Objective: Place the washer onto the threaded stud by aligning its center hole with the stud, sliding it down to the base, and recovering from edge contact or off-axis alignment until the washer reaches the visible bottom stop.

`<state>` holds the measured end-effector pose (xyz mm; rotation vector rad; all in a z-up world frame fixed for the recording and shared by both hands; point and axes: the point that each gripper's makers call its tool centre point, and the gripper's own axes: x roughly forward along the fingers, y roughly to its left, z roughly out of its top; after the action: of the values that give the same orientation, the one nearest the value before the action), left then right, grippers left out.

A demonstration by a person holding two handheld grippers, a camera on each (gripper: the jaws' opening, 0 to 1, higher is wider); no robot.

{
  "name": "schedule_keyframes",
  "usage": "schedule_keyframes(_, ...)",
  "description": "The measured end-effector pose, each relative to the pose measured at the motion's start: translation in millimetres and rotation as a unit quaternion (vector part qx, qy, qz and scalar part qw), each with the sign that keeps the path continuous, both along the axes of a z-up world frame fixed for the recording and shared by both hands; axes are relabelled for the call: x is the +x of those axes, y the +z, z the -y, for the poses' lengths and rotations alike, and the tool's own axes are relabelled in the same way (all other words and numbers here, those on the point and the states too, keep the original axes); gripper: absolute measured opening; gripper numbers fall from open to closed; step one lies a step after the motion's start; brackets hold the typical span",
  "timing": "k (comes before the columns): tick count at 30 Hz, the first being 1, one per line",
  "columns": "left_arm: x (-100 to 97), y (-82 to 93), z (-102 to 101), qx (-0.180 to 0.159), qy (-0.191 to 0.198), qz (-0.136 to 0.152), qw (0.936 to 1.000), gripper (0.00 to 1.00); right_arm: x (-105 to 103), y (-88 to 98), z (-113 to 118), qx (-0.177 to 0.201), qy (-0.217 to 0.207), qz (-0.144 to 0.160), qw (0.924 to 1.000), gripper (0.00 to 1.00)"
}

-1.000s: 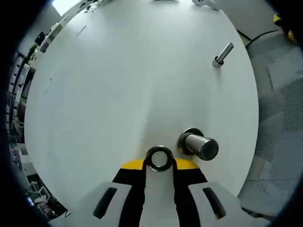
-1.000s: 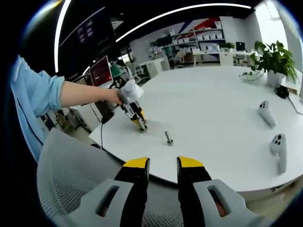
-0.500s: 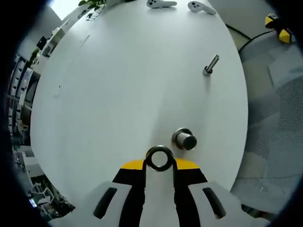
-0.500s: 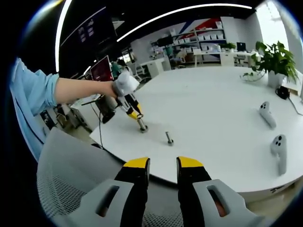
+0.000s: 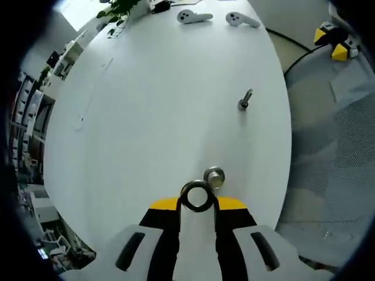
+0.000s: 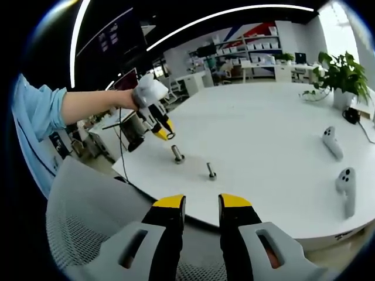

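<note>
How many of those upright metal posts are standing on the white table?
2. A thicker stud below the left gripper, which holds the washer; a thinner bolt beside the stud.

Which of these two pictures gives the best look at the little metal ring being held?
The left gripper view: the washer sits close and face-on, pinched between the left gripper tips, its centre hole plain. In the right gripper view that gripper is small and far off, and the ring is too tiny to make out.

White round table (image 5: pixel 146 117) with two upright studs (image 5: pixel 214 176) (image 5: pixel 245 99) and two controllers (image 5: pixel 194 16).
</note>
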<state>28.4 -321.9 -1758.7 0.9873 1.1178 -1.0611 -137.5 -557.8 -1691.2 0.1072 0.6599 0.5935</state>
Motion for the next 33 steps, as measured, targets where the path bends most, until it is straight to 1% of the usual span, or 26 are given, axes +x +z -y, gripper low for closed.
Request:
schedule_keyframes(6, -6.9, -7.6, 1.6, 0.007, -0.007, -0.006, 0.9999, 0.2, -0.1, 0.2, 0.2, 0.001, -0.001, 0.0, 1.0, 0.25)
schedule_keyframes(8, -9.9, -10.4, 4.0, 0.004, -0.006, -0.011, 0.9999, 0.2, -0.3, 0.0, 0.0, 0.0, 0.001, 0.0, 1.0, 0.25)
schedule_keyframes(12, -17.0, -16.6, 7.6, 0.011, -0.015, -0.018, 0.9997, 0.2, -0.6, 0.0, -0.2, 0.0, 0.001, -0.001, 1.0, 0.25)
schedule_keyframes(18, -16.7, -21.3, 12.2, 0.009, -0.018, -0.023, 0.9995, 0.2, -0.9, 0.1, -0.3, 0.0, 0.001, -0.001, 1.0, 0.25)
schedule_keyframes(22, -15.2, -26.8, 10.8, 0.016, -0.022, -0.024, 0.9994, 0.2, -1.0, 0.1, -0.3, 0.0, 0.001, -0.002, 1.0, 0.25)
schedule_keyframes(27, -16.3, -31.5, 12.7, 0.014, -0.023, -0.028, 0.9993, 0.2, -0.2, 0.3, 0.5, 0.001, -0.004, -0.001, 1.0, 0.25)
schedule_keyframes(29, -16.6, -34.8, 11.0, 0.022, -0.027, -0.028, 0.999, 0.19, 0.2, 0.4, 1.1, 0.001, -0.007, -0.001, 1.0, 0.25)
schedule_keyframes(30, -16.3, -36.6, 8.2, 0.032, -0.032, -0.028, 0.9986, 0.17, 0.3, 0.3, 1.4, 0.001, -0.008, -0.001, 1.0, 0.25)
schedule_keyframes(31, -16.9, -38.1, 3.8, 0.045, -0.035, -0.031, 0.9979, 0.12, 0.4, 0.3, 1.6, 0.001, -0.009, -0.001, 1.0, 0.25)
schedule_keyframes(32, -19.6, -40.2, -1.0, 0.058, -0.042, -0.037, 0.9968, 0.0, 0.5, 0.2, 1.7, 0.001, -0.009, -0.001, 1.0, 0.25)
schedule_keyframes(33, -11.0, -39.1, 5.0, 0.038, -0.033, -0.01, 0.9987, 0.0, 0.6, 0.1, 1.9, 0.001, -0.01, -0.001, 0.9999, 0.25)
